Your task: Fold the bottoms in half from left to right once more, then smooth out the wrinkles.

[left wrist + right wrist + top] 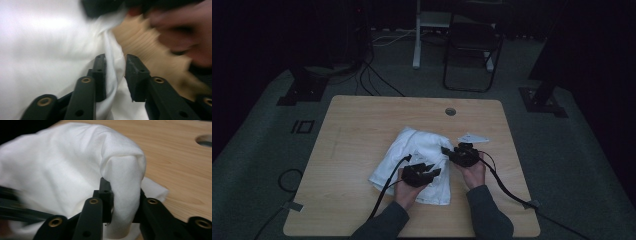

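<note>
Lying crumpled near the middle of the tabletop (pixel 362 120), toward its near edge: white cloth (pixel 412 155). Pinching a raised fold of that cloth between closed jaws: right claw (pixel 123 195). Straddling a cloth edge with jaws parted, pads not pressing it: left claw (pixel 115 72), close by the right hand (pixel 185 37).

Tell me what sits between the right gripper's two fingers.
A bunched fold of the white cloth fills the gap between the right gripper fingers, which press on it; the right gripper view shows this.
</note>
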